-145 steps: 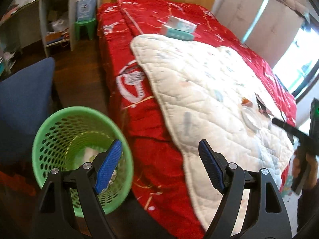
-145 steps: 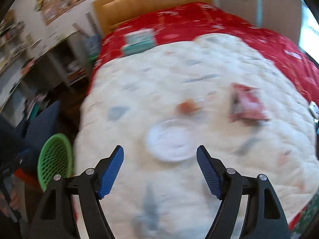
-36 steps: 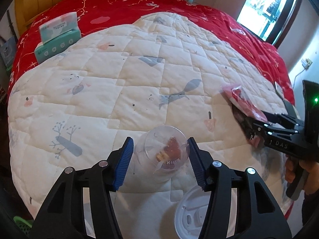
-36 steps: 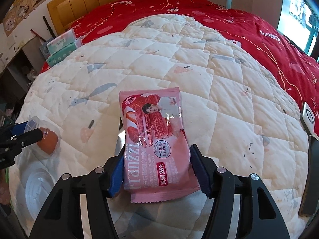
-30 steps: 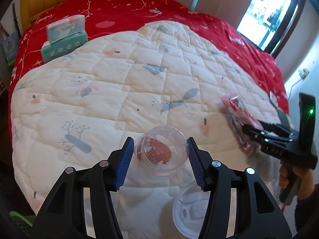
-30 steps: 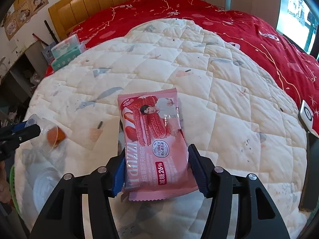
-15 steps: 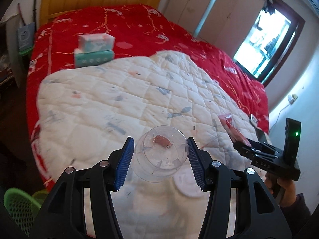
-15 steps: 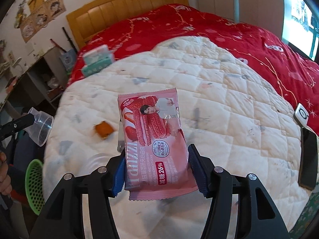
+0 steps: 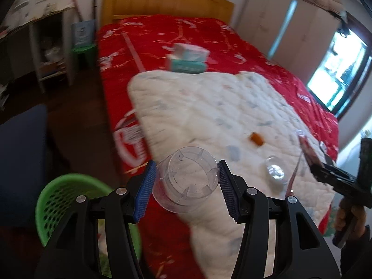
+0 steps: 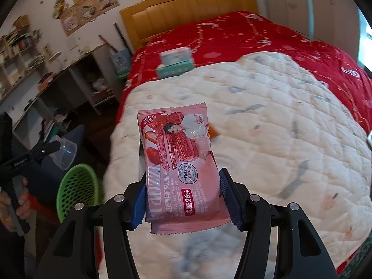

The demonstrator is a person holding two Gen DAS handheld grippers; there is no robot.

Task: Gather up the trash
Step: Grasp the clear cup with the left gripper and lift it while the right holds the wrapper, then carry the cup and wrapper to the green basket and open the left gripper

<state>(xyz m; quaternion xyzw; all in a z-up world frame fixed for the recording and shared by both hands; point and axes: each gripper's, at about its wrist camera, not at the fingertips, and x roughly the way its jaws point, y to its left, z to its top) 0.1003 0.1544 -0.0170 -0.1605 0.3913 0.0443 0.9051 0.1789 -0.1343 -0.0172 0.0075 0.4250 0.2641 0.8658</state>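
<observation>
My left gripper (image 9: 186, 187) is shut on a clear plastic cup (image 9: 186, 181), held in the air beside the bed, to the right of the green mesh basket (image 9: 60, 200). The cup (image 10: 66, 152) and basket (image 10: 78, 190) also show at the left of the right wrist view. My right gripper (image 10: 184, 200) is shut on a pink cookie wrapper (image 10: 180, 167), held above the white quilt (image 10: 279, 121). An orange scrap (image 9: 257, 138) and a clear plastic lid (image 9: 275, 171) lie on the quilt (image 9: 209, 107).
A stack of tissue packs (image 9: 188, 61) sits on the red bedspread (image 9: 162, 34) near the headboard. A blue chair (image 9: 21, 153) stands left of the basket. Shelves (image 10: 34, 74) line the left wall. A phone lies at the quilt's right edge (image 10: 369, 139).
My left gripper has swung left with the cup, away from the quilt to the bed's side near the basket. The right gripper has lifted and turned left with the wrapper.
</observation>
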